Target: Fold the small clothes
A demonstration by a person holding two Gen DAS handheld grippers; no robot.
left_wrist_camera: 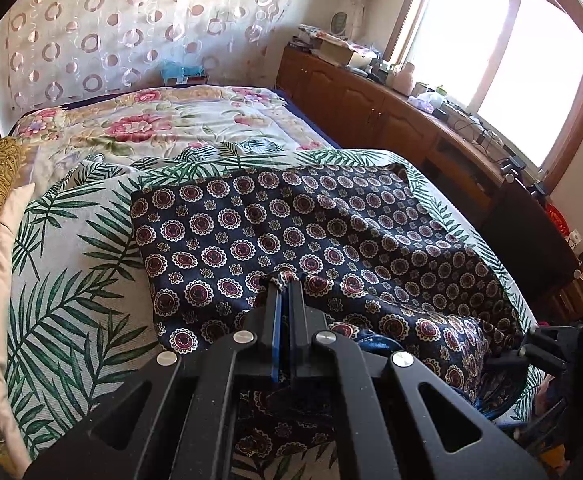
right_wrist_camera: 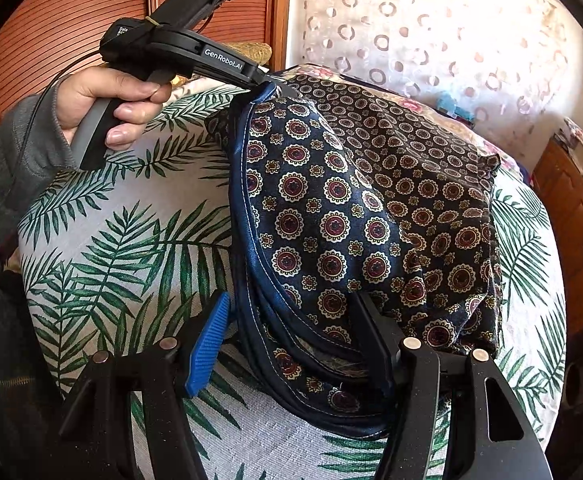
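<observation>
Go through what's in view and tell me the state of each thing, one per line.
Patterned garment: partly folded, rumpled, lying on the bed.
Left claw: shut on a bunch of the garment's fabric.
Right claw: open, its fingers either side of the garment's piped edge, pads not pressing.
Palm-leaf bedspread: spread flat under the garment.
Floral quilt: laid out further up the bed.
Patterned curtain: drawn.
</observation>
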